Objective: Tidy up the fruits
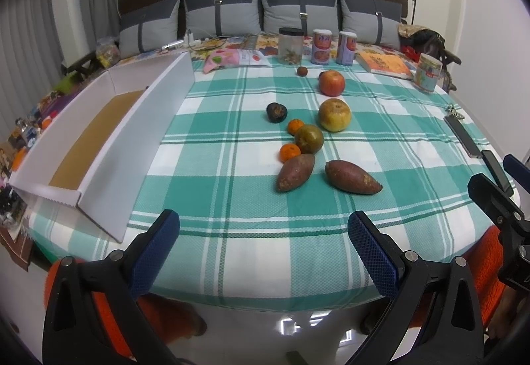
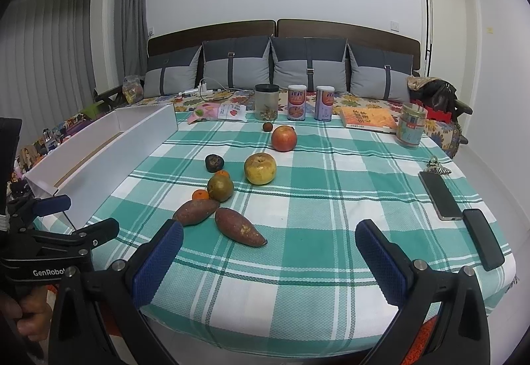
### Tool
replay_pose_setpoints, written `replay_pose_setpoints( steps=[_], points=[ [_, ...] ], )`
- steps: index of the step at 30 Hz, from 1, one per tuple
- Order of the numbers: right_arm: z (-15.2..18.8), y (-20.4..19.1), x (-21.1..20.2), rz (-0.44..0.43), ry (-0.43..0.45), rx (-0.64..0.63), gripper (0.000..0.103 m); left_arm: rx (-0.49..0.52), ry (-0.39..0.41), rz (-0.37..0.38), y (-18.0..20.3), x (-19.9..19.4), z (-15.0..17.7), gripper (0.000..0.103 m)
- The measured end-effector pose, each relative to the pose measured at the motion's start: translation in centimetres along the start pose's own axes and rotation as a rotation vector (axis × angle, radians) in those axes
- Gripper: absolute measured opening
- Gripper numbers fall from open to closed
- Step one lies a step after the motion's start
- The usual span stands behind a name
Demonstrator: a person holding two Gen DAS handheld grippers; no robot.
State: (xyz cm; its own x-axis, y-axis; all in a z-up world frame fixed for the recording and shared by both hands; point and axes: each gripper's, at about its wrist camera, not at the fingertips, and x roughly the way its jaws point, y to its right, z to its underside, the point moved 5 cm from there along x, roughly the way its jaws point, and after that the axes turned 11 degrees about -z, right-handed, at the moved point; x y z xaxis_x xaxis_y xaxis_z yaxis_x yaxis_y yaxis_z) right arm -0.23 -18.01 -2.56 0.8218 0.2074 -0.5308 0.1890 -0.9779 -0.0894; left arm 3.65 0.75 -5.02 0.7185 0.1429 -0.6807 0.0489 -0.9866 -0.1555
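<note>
left wrist view: my left hand-held gripper [image 1: 264, 240] hangs over the near edge of the desk with the green-and-white checked cloth [image 1: 232, 199], jaws spread wide, nothing between the blue pads. fruit sits mid-cloth in a loose cluster: red apple [image 1: 331, 83] farthest, yellow-green apple [image 1: 334, 115] in front of it, dark wrinkled round fruit [image 1: 276, 112] to the left, greenish-brown round fruit [image 1: 309, 139] with two small orange tangerines, one behind it [image 1: 295, 126] and one on its near-left [image 1: 290, 152]. two reddish-brown sweet potatoes nearest me, left one [image 1: 295, 172] touching the near tangerine, right one [image 1: 351, 181] lying apart from it. a tiny dark brown fruit [image 1: 301, 71] sits alone behind the red apple. long white open cardboard box with brown floor [image 1: 139, 139] lies along the left side, empty from what i can see. my right hand-held gripper [image 1: 497, 179] pokes in at the right edge.

right wrist view: right hand-held gripper [image 2: 269, 247] also wide, holding nothing, above the near cloth. same fruit cluster ahead-left, closest sweet potato just beyond my left finger [image 2: 162, 252]. two dark phones [image 2: 440, 196] on the right of the cloth, jars and cans [image 2: 296, 102] along the far edge. left hand-held gripper visible at far left, beside the box's near end.
</note>
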Motion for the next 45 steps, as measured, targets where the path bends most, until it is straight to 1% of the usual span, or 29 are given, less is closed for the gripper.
replay_pose_setpoints(
  steps=[13, 18, 21, 24, 26, 28, 33, 34, 36, 38, 40, 43, 44, 45],
  points=[
    [0.7, 0.0, 0.4, -0.007, -0.009, 0.005, 0.103, 0.0, -0.011, -0.001, 0.0, 0.9, 0.6, 0.102],
    [1.1, 0.0, 0.7, -0.025, -0.016, -0.007, 0.103, -0.025, -0.05, 0.017, -1.0, 2.9, 0.3, 0.102],
    [1.4, 0.0, 1.3, -0.03, -0.031, -0.021, 0.103, -0.005, -0.092, 0.039, -0.7, 5.0, -0.1, 0.102],
    [1.8, 0.4, 3.1, -0.055, -0.083, -0.025, 0.103, 0.05, -0.146, 0.047, 0.0, 8.2, -0.1, 0.102],
    [2.2, 1.1, 4.6, -0.059, -0.122, -0.019, 0.103, 0.062, -0.184, 0.067, 0.4, 10.1, 0.2, 0.102],
    [2.6, 1.8, 6.1, -0.086, -0.168, 0.001, 0.103, 0.082, -0.221, 0.087, 1.2, 12.2, 0.7, 0.102],
    [3.7, 3.2, 9.5, -0.167, -0.272, 0.052, 0.103, 0.162, -0.257, 0.087, 3.0, 15.4, 1.8, 0.102],
    [3.9, 3.4, 10.4, -0.18, -0.296, 0.051, 0.103, 0.169, -0.265, 0.087, 3.1, 15.8, 2.1, 0.103],
    [4.2, 3.5, 11.6, -0.202, -0.333, 0.045, 0.102, 0.139, -0.259, 0.104, 2.8, 16.0, 2.2, 0.103],
    [4.3, 3.5, 13.2, -0.231, -0.376, 0.025, 0.099, 0.147, -0.25, 0.106, 2.8, 15.9, 2.2, 0.103],
    [4.2, 3.1, 15.1, -0.249, -0.413, -0.028, 0.091, 0.149, -0.242, 0.111, 2.8, 15.8, 2.2, 0.103],
    [3.8, 2.3, 18.2, -0.282, -0.459, -0.094, 0.084, 0.157, -0.227, 0.122, 2.7, 15.7, 2.4, 0.103],
    [3.8, 1.9, 19.1, -0.299, -0.477, -0.109, 0.083, 0.164, -0.223, 0.126, 2.7, 15.6, 2.4, 0.103],
    [3.8, 1.4, 19.9, -0.319, -0.495, -0.126, 0.079, 0.172, -0.221, 0.131, 2.7, 15.6, 2.4, 0.103]
  ],
)
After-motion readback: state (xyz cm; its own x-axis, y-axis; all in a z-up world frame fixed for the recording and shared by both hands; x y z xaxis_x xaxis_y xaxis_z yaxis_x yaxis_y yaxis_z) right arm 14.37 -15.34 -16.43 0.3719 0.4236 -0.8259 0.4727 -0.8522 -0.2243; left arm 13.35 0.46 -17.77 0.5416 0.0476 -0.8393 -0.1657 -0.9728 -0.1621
